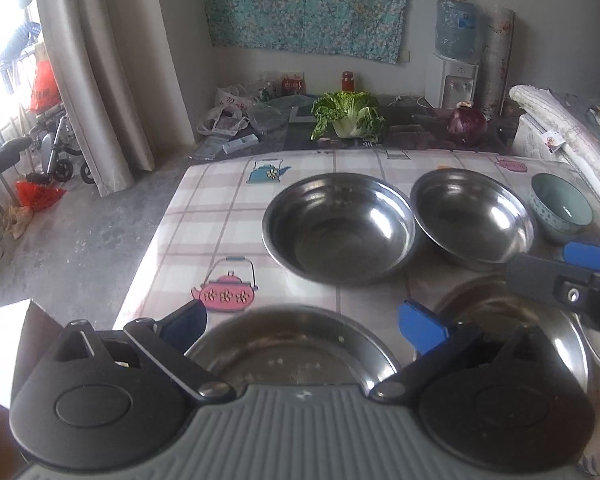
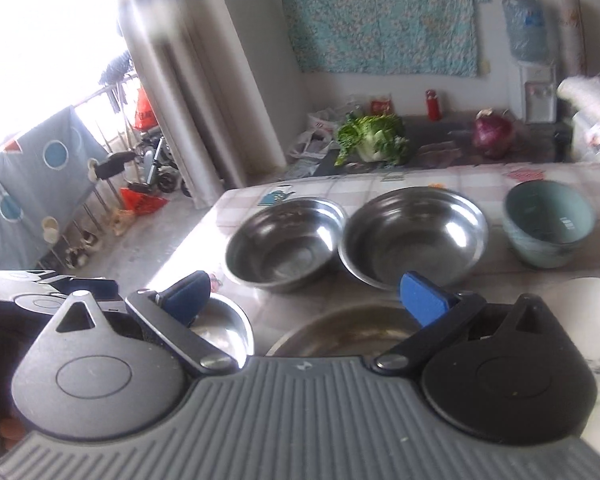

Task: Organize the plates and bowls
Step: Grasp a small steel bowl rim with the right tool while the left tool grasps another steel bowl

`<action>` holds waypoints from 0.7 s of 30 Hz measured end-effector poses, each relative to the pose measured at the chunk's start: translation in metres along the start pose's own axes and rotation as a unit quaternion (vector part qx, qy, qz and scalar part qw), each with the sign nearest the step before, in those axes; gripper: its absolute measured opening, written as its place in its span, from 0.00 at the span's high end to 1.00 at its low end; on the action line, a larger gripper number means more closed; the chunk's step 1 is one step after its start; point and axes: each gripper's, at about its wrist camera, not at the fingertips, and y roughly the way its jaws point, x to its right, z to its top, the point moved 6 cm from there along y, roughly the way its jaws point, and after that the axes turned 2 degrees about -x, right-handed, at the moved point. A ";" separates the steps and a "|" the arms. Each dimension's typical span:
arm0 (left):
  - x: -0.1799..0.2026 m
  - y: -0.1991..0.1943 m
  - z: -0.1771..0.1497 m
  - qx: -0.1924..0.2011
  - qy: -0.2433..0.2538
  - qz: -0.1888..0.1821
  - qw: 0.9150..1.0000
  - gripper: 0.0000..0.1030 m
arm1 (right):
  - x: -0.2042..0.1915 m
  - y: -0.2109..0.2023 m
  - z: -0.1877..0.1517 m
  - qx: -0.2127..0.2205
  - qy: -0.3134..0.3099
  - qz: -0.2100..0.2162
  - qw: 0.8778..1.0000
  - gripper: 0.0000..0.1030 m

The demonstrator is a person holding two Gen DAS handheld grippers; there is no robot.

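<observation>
Bowls and plates lie spread over the checked tablecloth (image 1: pixel 204 216), none stacked yet, so the sorting looks to be at its very start. Two steel bowls sit side by side at the middle, rims nearly touching: the left steel bowl (image 1: pixel 338 226) and the right steel bowl (image 1: pixel 472 218). A blue-green china bowl (image 2: pixel 548 224) stands apart at the far right. Nearer the person lie two shallow steel plates — the near left plate (image 1: pixel 292 344) and the near right plate (image 2: pixel 348 332) — and a white plate (image 2: pixel 592 320) at the right edge, though blur leaves its outline unsure.

The left gripper (image 1: pixel 304 322) hangs spread wide over the near left plate, grasping nothing. The right gripper (image 2: pixel 308 300) is likewise released and empty, above the near right plate.

Next, one gripper probably has to drop to a thin rim and pinch it — the steel is slick, so a firm, level bite matters — then nest like with like.
</observation>
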 end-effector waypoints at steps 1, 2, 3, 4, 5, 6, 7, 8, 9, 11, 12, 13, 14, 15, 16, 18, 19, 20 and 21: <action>-0.001 0.008 0.005 0.002 0.003 0.000 1.000 0.00 | 0.001 0.015 0.003 -0.007 0.010 0.008 1.000 0.02; -0.002 0.018 0.011 0.001 0.005 -0.002 1.000 0.01 | 0.002 0.031 0.004 -0.014 0.019 0.015 1.000 0.02; -0.005 0.027 0.019 0.001 0.007 -0.004 1.000 0.01 | 0.004 0.043 0.005 -0.020 0.028 0.019 0.999 0.05; -0.006 0.037 0.023 -0.004 0.011 -0.003 1.000 0.05 | 0.006 0.058 0.004 -0.028 0.035 0.021 0.999 0.10; -0.008 0.047 0.026 -0.011 0.014 0.000 1.000 0.11 | 0.007 0.071 0.004 -0.035 0.043 0.022 0.998 0.17; -0.010 0.058 0.033 -0.014 0.015 0.005 1.000 0.15 | 0.009 0.084 0.004 -0.041 0.053 0.025 0.997 0.20; -0.012 0.067 0.035 -0.018 0.013 0.007 1.000 0.23 | 0.010 0.095 0.004 -0.049 0.060 0.027 0.997 0.28; -0.014 0.075 0.040 -0.021 0.011 0.009 1.000 0.29 | 0.011 0.106 0.003 -0.057 0.066 0.027 0.996 0.31; -0.017 0.082 0.041 -0.024 0.009 0.010 1.000 0.32 | 0.012 0.116 0.001 -0.064 0.072 0.027 0.995 0.36; -0.022 0.094 0.047 -0.024 -0.004 0.009 1.000 0.36 | 0.013 0.127 -0.003 -0.071 0.078 0.033 0.994 0.44; -0.023 0.099 0.049 -0.022 -0.009 0.006 1.000 0.36 | 0.014 0.131 -0.004 -0.074 0.079 0.033 0.994 0.45; -0.026 0.104 0.051 -0.020 -0.014 0.006 1.000 0.36 | 0.014 0.134 -0.006 -0.077 0.080 0.032 0.993 0.49; -0.027 0.110 0.053 -0.020 -0.019 0.008 1.000 0.38 | 0.015 0.137 -0.007 -0.079 0.082 0.032 0.993 0.50; -0.029 0.116 0.055 -0.026 -0.021 0.012 0.999 0.40 | 0.017 0.141 -0.008 -0.082 0.085 0.031 0.992 0.53; -0.030 0.121 0.056 -0.031 -0.023 0.018 0.999 0.45 | 0.019 0.144 -0.008 -0.086 0.088 0.030 0.992 0.55; -0.032 0.128 0.055 -0.042 -0.025 0.028 0.998 0.56 | 0.021 0.151 -0.009 -0.091 0.092 0.026 0.991 0.57; -0.034 0.131 0.055 -0.049 -0.026 0.032 0.998 0.63 | 0.022 0.152 -0.008 -0.094 0.095 0.025 0.991 0.59; -0.035 0.134 0.054 -0.057 -0.029 0.035 0.997 0.66 | 0.023 0.154 -0.008 -0.096 0.096 0.024 0.990 0.61; -0.037 0.135 0.053 -0.058 -0.034 0.032 0.997 0.66 | 0.024 0.157 -0.008 -0.097 0.097 0.022 0.990 0.63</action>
